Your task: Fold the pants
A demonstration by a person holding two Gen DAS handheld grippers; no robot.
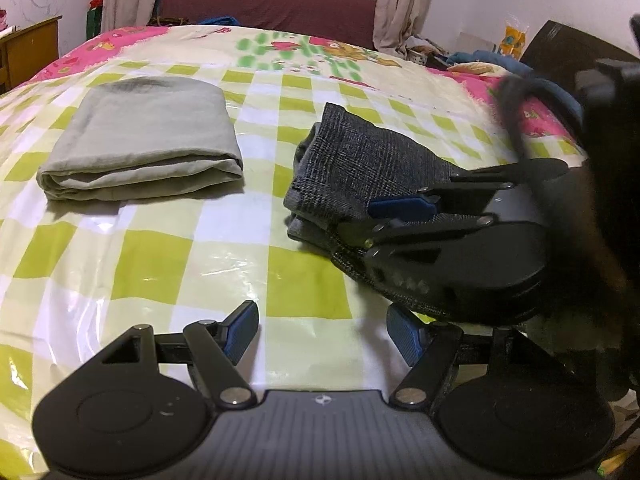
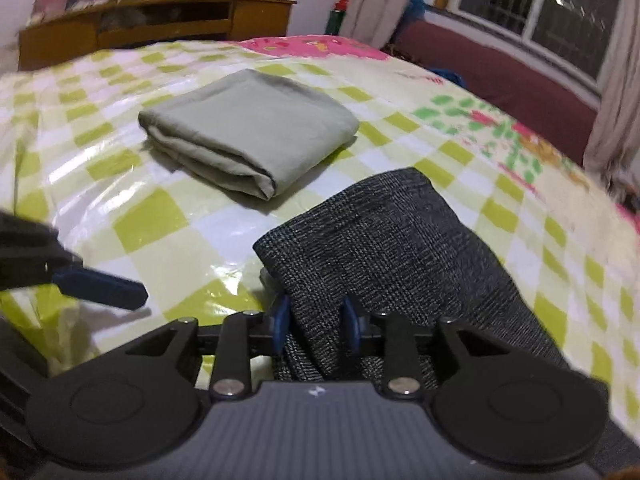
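Dark grey checked pants (image 1: 360, 160) (image 2: 380, 232) lie folded into a thick bundle on the checked bed cover (image 1: 160, 260). My right gripper (image 2: 316, 320) (image 1: 360, 220) comes in from the right and is shut on the near edge of the bundle, with cloth filling the gap between its blue pads. My left gripper (image 1: 322, 336) stands open just in front of the pants, low over the cover, with nothing between its fingers. One of its blue fingers (image 2: 100, 286) shows at the left of the right wrist view.
A second garment, olive-grey (image 1: 140, 136) (image 2: 248, 128), lies folded on the bed to the left of the pants. A wooden cabinet (image 2: 160, 20) stands beyond the bed. A maroon bench (image 1: 272, 4) runs under the window. Clutter (image 1: 472, 60) is piled at the bed's far right.
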